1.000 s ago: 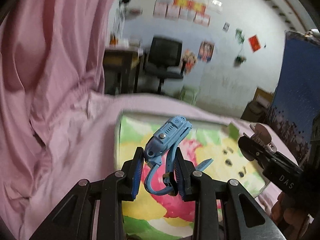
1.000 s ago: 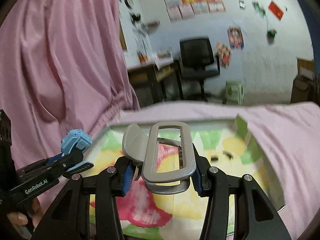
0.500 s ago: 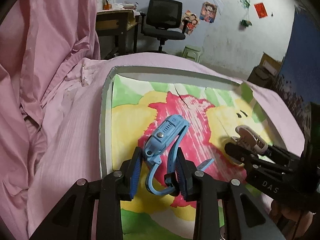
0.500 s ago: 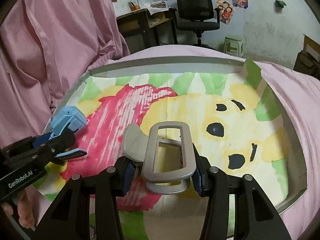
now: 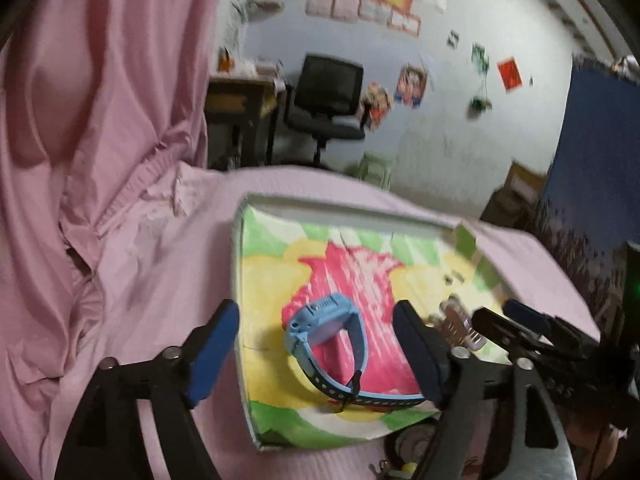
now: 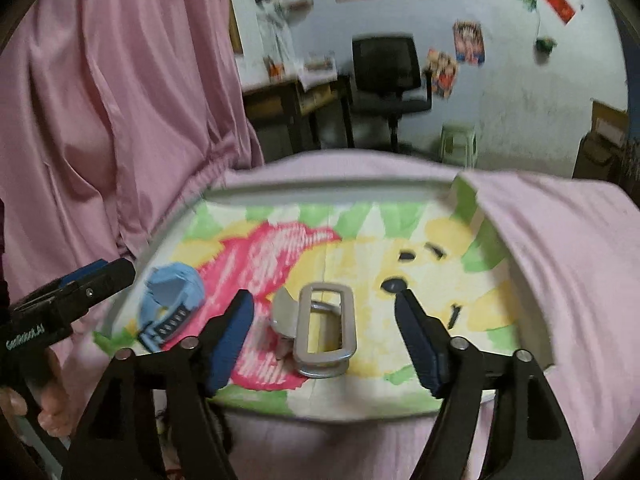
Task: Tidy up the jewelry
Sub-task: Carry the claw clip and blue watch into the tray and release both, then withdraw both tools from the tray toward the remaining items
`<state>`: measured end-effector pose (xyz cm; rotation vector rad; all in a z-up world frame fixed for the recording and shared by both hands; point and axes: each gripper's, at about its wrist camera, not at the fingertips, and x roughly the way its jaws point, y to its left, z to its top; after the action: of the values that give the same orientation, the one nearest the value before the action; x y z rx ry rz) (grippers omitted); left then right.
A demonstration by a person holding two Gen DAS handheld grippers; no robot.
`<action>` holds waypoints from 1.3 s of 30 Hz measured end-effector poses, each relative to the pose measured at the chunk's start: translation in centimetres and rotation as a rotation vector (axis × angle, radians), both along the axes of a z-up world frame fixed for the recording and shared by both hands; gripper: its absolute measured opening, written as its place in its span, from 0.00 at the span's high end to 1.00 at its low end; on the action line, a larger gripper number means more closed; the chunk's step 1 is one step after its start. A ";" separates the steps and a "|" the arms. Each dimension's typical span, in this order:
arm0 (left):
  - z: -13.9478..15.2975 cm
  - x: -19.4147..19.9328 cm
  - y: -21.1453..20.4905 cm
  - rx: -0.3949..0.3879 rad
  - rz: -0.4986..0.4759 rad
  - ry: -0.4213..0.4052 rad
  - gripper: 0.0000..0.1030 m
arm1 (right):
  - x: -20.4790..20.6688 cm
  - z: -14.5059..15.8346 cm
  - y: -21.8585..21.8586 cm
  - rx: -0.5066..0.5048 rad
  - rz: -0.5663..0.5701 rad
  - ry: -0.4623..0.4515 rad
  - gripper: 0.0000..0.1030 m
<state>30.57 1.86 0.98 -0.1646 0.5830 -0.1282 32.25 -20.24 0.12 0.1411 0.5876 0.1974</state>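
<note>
Both items released since half a second ago: left tongs wide, blue watch in tray; right tongs wide, silver clip at its 3 o'clock.

Two wrist-mounted fisheye cameras look forward and slightly down from close range — the left from the tray's left edge, the right more centrally — both sharing the painted tray, office chair and postered wall.

One blue watch, one silver clasp, one tray, two claws
</note>
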 end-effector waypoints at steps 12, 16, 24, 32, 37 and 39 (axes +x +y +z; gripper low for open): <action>2.1 -8.4 0.0 -0.017 0.006 -0.227 0.00 | -9.4 4.5 -1.4 0.008 -0.034 -0.307 0.01; 2.0 -10.9 -0.2 -0.013 0.002 -0.265 0.00 | -12.2 5.2 -1.5 -0.019 -0.035 -0.372 0.01; 1.2 -14.8 -0.3 0.031 -0.002 -0.310 0.00 | -16.5 5.0 -2.1 -0.044 -0.028 -0.393 0.01; -0.6 -16.8 -0.4 0.046 -0.031 -0.267 0.00 | -16.9 2.4 -2.7 -0.071 0.029 -0.265 0.01; -1.8 -16.2 -0.4 0.039 -0.061 -0.190 0.00 | -15.3 0.6 -3.3 -0.053 0.067 -0.125 0.01; -2.2 -15.6 -0.2 0.031 -0.071 -0.152 0.00 | -14.7 -0.2 -3.5 -0.039 0.076 -0.078 0.01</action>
<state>14.96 1.62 -1.22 -0.1027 0.4396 -0.1981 17.52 -23.79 -0.10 0.0725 0.5192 0.2640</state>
